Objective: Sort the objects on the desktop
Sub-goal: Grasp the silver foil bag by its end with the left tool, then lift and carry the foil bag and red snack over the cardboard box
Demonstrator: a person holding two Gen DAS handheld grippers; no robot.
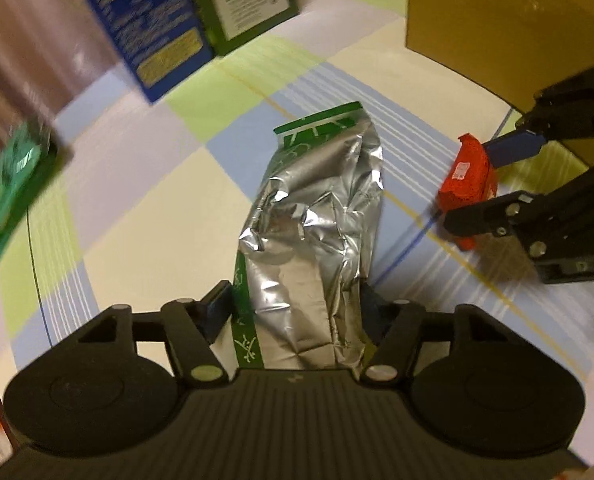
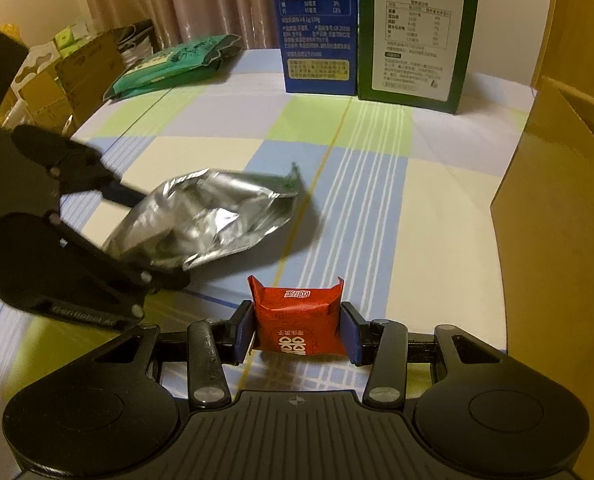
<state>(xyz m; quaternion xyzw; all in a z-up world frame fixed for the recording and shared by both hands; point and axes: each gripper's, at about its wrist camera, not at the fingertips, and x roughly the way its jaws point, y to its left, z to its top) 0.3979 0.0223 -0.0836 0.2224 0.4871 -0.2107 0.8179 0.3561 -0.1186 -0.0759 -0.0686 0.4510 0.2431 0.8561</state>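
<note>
Mid-sort, both tongs loaded. Left tongs [image 1: 297, 312] clamped on silver foil bag [image 1: 317, 216], centre frame. Right tongs [image 2: 297, 334] gripping red snack packet [image 2: 297, 316], low above checked table [image 2: 377, 200]. Cardboard box [image 2: 557, 184] at 3 o'clock: likely drop spot; next, carry and release.

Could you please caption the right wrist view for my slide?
Right gripper grasps a red snack packet while the left gripper holds a silver foil bag.
</note>
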